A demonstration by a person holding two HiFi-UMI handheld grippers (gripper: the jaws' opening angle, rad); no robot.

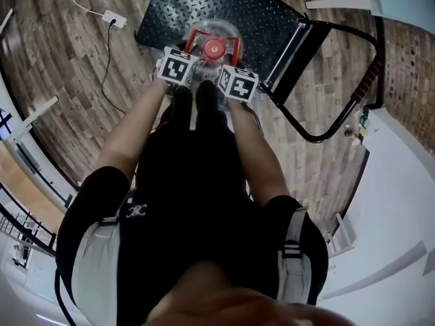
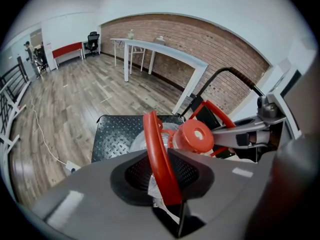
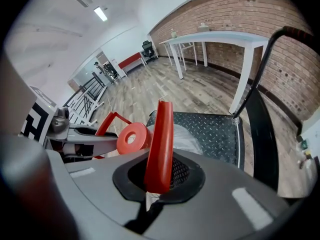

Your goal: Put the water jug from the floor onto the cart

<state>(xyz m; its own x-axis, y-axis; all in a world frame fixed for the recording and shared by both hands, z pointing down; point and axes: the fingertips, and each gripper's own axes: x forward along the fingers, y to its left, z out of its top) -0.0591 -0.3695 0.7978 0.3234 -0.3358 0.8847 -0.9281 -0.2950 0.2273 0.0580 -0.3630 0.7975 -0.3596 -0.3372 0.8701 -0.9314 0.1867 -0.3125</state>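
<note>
A clear water jug (image 1: pixel 212 30) with a red cap (image 1: pixel 213 47) is over the near end of the cart's black studded deck (image 1: pixel 204 5); whether it rests on the deck is hidden. My left gripper (image 1: pixel 193 54) is shut on the jug's left red handle (image 2: pixel 157 154), which stands between its dark pads (image 2: pixel 135 176). On the other side, my right gripper (image 1: pixel 228 58) is shut on the right red handle (image 3: pixel 161 144). The cap (image 2: pixel 195 135) shows between the two handles in the left gripper view, and again, cap (image 3: pixel 132 139), in the right gripper view.
The cart's black push bar (image 1: pixel 340 80) rises at the right end of the deck (image 3: pixel 210 129). A white power strip (image 1: pixel 114 20) and its cable lie on the wood floor to the left. A white table (image 2: pixel 160 54) stands by the brick wall beyond.
</note>
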